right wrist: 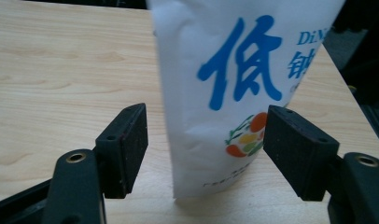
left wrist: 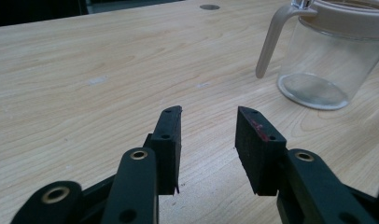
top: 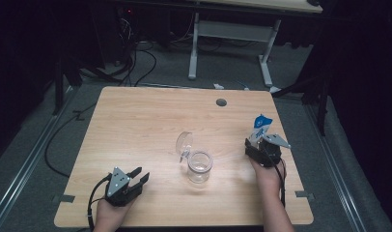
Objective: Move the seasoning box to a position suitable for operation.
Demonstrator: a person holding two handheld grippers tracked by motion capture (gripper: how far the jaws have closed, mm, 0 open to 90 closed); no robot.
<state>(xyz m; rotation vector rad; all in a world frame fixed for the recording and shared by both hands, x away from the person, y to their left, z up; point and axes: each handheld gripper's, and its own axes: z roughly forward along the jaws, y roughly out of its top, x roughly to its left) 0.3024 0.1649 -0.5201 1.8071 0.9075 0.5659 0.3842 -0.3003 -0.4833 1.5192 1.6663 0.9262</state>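
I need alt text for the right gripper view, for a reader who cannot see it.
A white pouch with blue characters stands upright on a wooden table, between the open black jaws of the right gripper. Neither jaw visibly presses it.

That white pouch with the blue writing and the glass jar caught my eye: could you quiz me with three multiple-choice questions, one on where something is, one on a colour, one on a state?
1. Where does the pouch stand?
A. inside the jar
B. between the open jaws of the right gripper
C. on the floor

2. What colour is the large character on the pouch?
A. blue
B. red
C. black

3. What state is the jar in?
A. lid open, empty
B. lid shut, full
C. lying on its side

Answers:
1 B, the right gripper view has a jaw on each side of it.
2 A, the print is blue on white.
3 A, the high view shows the lid tipped up and clear glass.
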